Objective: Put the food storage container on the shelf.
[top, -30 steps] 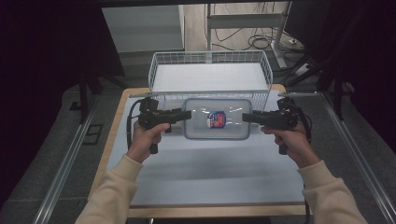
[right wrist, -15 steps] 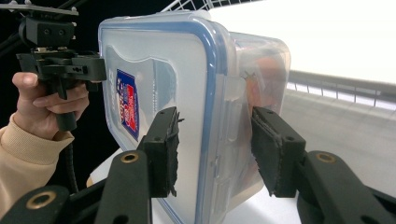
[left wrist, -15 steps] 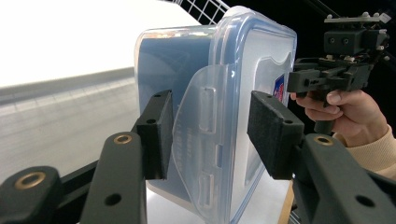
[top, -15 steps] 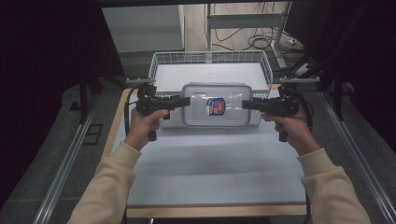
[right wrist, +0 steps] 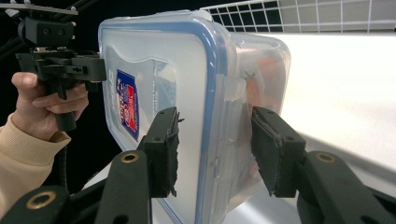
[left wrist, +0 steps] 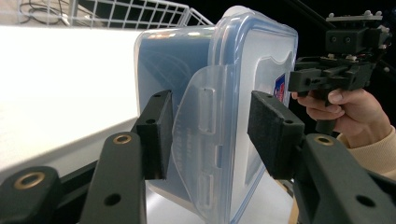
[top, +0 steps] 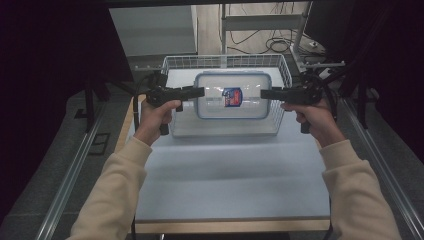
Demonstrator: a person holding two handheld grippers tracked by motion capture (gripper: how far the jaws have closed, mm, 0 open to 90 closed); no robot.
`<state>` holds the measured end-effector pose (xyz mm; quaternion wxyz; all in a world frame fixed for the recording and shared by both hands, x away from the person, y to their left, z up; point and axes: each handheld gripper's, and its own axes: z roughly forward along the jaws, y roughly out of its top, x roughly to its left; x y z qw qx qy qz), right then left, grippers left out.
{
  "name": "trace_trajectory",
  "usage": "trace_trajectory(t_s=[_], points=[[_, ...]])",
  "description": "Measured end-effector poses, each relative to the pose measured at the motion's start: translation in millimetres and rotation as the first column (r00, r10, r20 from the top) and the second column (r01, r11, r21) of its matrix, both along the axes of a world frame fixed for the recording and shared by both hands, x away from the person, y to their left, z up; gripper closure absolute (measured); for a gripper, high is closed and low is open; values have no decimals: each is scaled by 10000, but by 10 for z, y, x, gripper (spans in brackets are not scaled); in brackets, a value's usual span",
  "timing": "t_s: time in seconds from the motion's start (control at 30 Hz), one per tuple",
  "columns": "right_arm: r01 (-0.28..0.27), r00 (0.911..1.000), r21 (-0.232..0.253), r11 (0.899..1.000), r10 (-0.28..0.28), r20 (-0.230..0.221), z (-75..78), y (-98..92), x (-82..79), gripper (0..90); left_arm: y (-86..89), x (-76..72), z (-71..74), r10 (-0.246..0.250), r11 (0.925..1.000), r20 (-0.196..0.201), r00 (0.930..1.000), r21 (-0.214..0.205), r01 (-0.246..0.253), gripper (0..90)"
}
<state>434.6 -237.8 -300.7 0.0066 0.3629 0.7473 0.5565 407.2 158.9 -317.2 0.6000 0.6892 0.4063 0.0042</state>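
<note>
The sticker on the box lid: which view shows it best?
The right gripper view: the sticker fills a clear stretch of the lid. The high view shows it small; the left gripper view catches just its edge.

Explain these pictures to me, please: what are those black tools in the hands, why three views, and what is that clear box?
A person stands at a table and holds a hand tool in each hand: the left gripper and the right gripper, each with two black jaws. The high view looks down from above. The other two pictures come from small cameras riding on each gripper, looking along its jaws. Between the grippers is a clear plastic container with a blue-rimmed lid and a small label, held from its two ends above a white wire basket that stands on the table. In the gripper views the pads sit on either side of the container's end; whether they press it fully is hard to tell.
</note>
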Motion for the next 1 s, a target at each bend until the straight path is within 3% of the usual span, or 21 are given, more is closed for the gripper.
trace_trajectory(t_s=[0.2, 0.5, 0.7, 0.83, 1.0], points=[[-73, 10000, -282, 9996, 74, 53, 129, 42, 151, 530, 22, 133, 47, -10, 10000, -69, 10000, -43, 10, 513], [30, 10000, -465, 9989, -31, -31, 264, 98, 418, 529, 87, 450, 105, -187, 9998, -163, 9997, -17, 186, 512], [137, 9993, -263, 9996, -146, -333, 242, 146, 662, 526, 127, 652, 123, -44, 10000, -465, 9989, 51, 47, 512], [197, 9981, -296, 9994, -213, -579, 187, 185, 790, 522, 161, 777, 48, -24, 10000, -832, 9965, 19, 26, 511], [347, 9956, -194, 9992, -363, -868, 134, 207, 883, 517, 159, 838, 32, 216, 9996, -904, 9957, -154, -231, 508]])
